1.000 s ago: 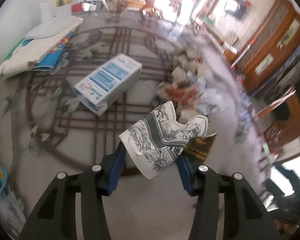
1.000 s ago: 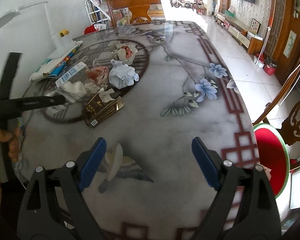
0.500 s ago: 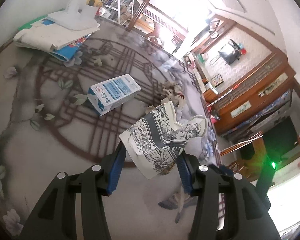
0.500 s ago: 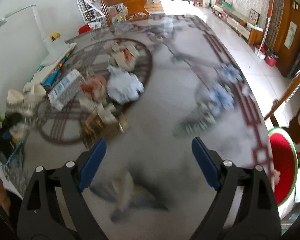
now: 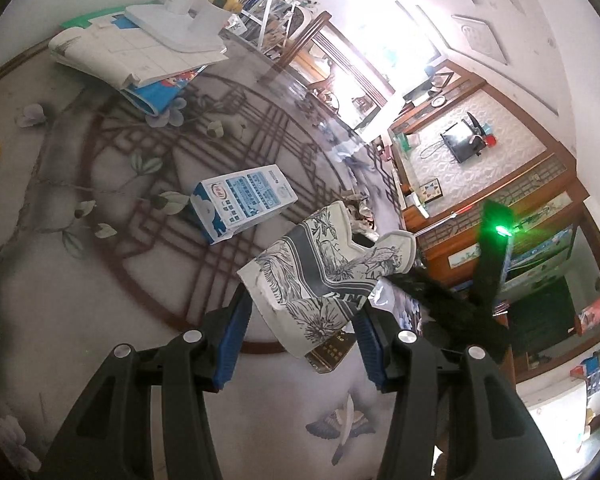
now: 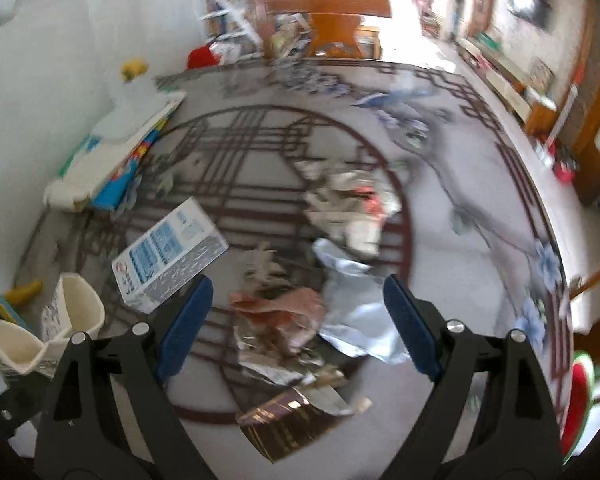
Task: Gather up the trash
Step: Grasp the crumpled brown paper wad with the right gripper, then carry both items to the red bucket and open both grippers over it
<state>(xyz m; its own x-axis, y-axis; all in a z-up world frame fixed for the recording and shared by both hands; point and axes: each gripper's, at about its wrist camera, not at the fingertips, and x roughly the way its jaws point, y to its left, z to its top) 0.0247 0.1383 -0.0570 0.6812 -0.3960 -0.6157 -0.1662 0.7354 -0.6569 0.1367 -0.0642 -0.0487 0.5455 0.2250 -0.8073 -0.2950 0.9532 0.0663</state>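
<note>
The trash pile [image 6: 324, 292] lies near the middle of the tabletop [image 6: 460, 240], inside the dark ring drawn on it, and it is straight ahead of the right gripper [image 6: 296, 320] and below it. The gripper points down at the heap, so the crumpled pink and silver wrappers and the pale blue paper [image 6: 360, 320] show between its two blue pads. I judge the right hand to be the nearer one for the next pick. The pile has no clear long axis; it is a loose heap, and the picture is blurred here. A gold foil pack [image 6: 288, 420] lies at the near side of the pile, toward the near edge of the tabletop. The carton [image 6: 168, 256] lies to the left of the pile, toward the wall edge, with its long axis going diagonally.

The right jaws stand wide apart and hold nothing; whether they touch the pile I cannot tell.

The left gripper [image 5: 300, 324] is clamped on a crushed paper cup [image 5: 324, 268] with a flower print, above the tabletop
</note>
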